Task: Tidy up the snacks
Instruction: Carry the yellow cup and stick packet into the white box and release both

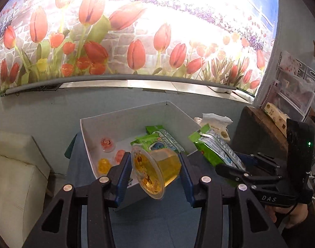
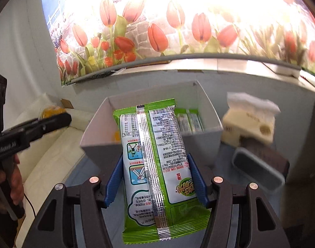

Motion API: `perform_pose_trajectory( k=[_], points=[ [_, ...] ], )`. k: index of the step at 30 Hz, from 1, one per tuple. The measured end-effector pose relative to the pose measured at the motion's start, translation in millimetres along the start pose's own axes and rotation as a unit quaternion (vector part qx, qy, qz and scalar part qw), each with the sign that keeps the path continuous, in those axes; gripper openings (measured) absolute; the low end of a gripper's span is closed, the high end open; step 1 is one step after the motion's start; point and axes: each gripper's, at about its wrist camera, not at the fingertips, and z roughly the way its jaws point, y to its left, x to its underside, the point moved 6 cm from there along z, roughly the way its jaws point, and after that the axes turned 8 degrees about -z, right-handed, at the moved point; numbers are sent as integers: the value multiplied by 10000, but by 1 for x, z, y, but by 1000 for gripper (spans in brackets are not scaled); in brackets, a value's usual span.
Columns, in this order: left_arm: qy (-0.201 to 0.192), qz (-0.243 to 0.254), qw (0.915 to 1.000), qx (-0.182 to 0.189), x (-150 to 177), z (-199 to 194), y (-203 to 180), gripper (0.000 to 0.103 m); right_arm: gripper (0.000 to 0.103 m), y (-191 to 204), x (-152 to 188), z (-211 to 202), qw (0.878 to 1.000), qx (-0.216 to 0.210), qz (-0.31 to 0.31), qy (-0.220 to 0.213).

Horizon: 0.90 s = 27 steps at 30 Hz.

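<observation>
My left gripper (image 1: 155, 165) is shut on a yellow jelly cup (image 1: 157, 169), held on its side above the near wall of a white cardboard box (image 1: 124, 119). In the box lie small red and yellow jelly cups (image 1: 107, 143) and green snack packets (image 1: 157, 138). My right gripper (image 2: 155, 175) is shut on a green and white snack packet (image 2: 155, 161), held lengthwise in front of the same box (image 2: 95, 128). The right gripper with its packet also shows at the right of the left wrist view (image 1: 217, 153).
A tissue pack (image 2: 250, 122) and a dark block with a grey lid (image 2: 260, 165) sit right of the box on the blue table (image 2: 219, 165). A cream sofa (image 1: 15, 177) stands at the left. A tulip mural (image 1: 116, 31) covers the wall behind.
</observation>
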Motion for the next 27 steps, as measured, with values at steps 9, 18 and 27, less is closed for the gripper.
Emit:
perform_pose_trajectory(
  k=[9,18,27],
  points=[
    [261,-217,9994,-100,-41,71,38,50,66,-16,-68,70,9991,399,-109,102],
    [408,-354,9984,-149,-41,93,60,54,76,-29,-80,107,9993,304,138,163],
    [205,-491,9986,-40,-42,79,63,103,103,-41,-63,118,9964,789,69,292]
  ],
)
